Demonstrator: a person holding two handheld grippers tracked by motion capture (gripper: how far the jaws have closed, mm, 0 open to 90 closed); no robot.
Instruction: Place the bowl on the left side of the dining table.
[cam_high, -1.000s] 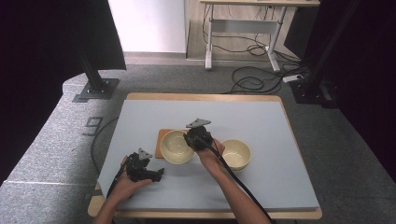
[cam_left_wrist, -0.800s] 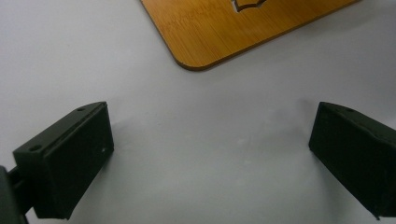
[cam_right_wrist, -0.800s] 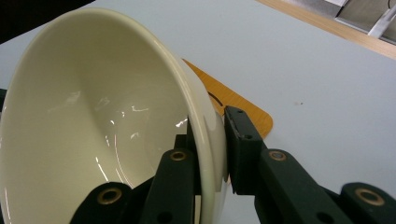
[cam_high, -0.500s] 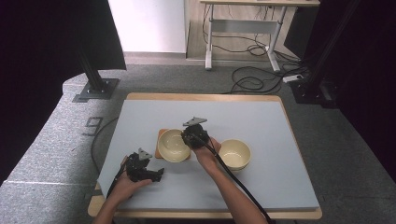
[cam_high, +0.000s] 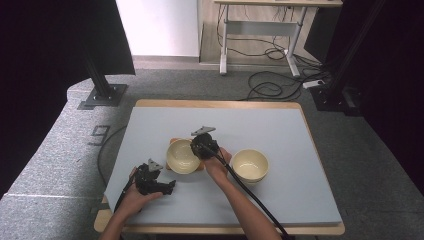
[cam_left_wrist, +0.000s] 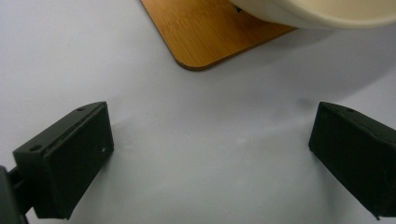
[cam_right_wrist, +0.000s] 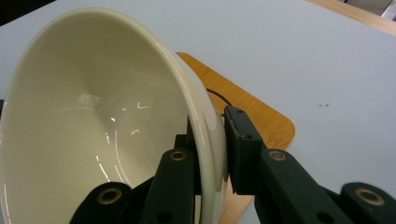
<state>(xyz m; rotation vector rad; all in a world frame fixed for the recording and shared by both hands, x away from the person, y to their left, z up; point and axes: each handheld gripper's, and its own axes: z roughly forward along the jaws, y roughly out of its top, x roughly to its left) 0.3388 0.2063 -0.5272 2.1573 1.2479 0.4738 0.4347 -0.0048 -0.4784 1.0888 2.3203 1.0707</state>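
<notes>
**Bowl on board: rim grip, set-down pending**

Nearest, the left gripper (cam_high: 169, 187) rests on the bench (cam_high: 280, 200), jaws wide apart with nothing between them. Beyond it, the right gripper (cam_right_wrist: 212, 140) is clamped across the rim of the cream bowl (cam_high: 183, 156), one jaw inside, one outside. The bowl sits over the bamboo board (cam_right_wrist: 261, 122), apparently tilted. Judgement: lower it level and centred before releasing; the glazed, glossy wall looks slippery. The board is thin, round-cornered, matte. Farther right stands a second bowl (cam_high: 250, 165), well apart.
</notes>
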